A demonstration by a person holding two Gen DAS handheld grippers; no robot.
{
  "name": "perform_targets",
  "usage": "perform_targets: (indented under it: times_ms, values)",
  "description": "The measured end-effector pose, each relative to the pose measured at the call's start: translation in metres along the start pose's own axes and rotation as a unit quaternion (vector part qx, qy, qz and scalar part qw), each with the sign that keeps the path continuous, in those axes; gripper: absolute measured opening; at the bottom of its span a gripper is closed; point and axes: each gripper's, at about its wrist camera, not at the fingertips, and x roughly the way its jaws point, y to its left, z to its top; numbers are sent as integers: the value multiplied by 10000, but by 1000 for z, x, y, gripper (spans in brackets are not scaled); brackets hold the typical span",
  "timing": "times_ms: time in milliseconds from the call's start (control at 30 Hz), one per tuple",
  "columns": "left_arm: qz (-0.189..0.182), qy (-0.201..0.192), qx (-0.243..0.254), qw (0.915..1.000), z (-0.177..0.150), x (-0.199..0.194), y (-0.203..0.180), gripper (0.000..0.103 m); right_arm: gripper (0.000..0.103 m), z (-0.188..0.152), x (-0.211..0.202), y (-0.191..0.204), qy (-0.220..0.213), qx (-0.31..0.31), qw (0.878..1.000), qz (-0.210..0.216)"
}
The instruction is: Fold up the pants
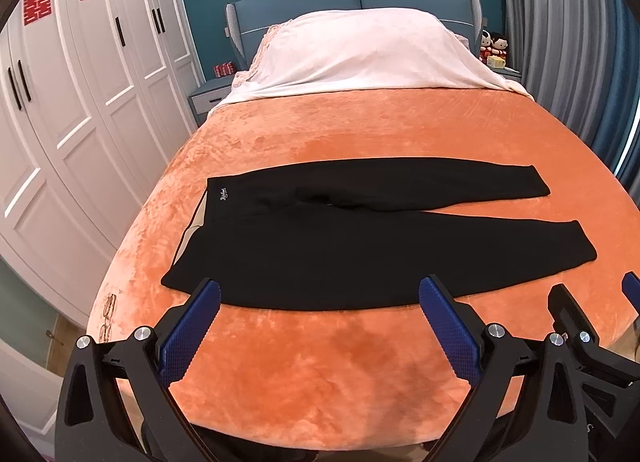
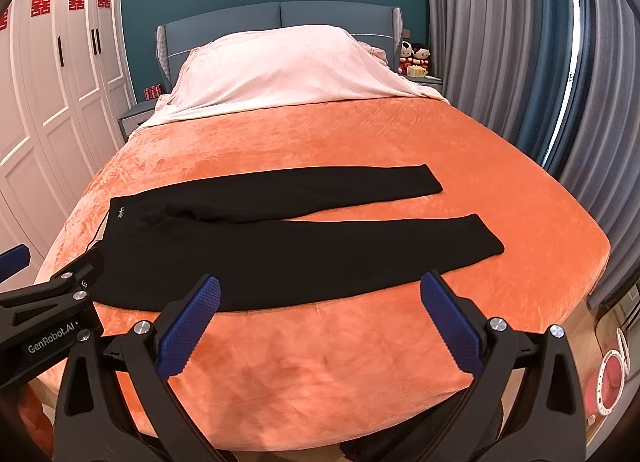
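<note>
Black pants (image 1: 360, 238) flat on orange bed (image 1: 320, 362), waistband left, legs splayed right, far leg angled away. Unfolded; no fold begun, by look. Left tongs (image 1: 320, 326) and right tongs (image 2: 320, 322) both spread wide, empty, hovering just short of near edge. Next move likely: pinch near leg edge, lay over far leg.
</note>
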Motion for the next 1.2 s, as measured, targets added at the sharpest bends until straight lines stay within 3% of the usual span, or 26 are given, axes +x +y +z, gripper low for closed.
perform_targets:
  times_ms: [667,1200]
  values:
    - [30,84,18,10000,-2,9,3,97,98,-2,6,7,99,17,9999,19]
    - [54,499,68,9987,8,68,-9,97,98,-1,68,4,554,-126,9984,44]
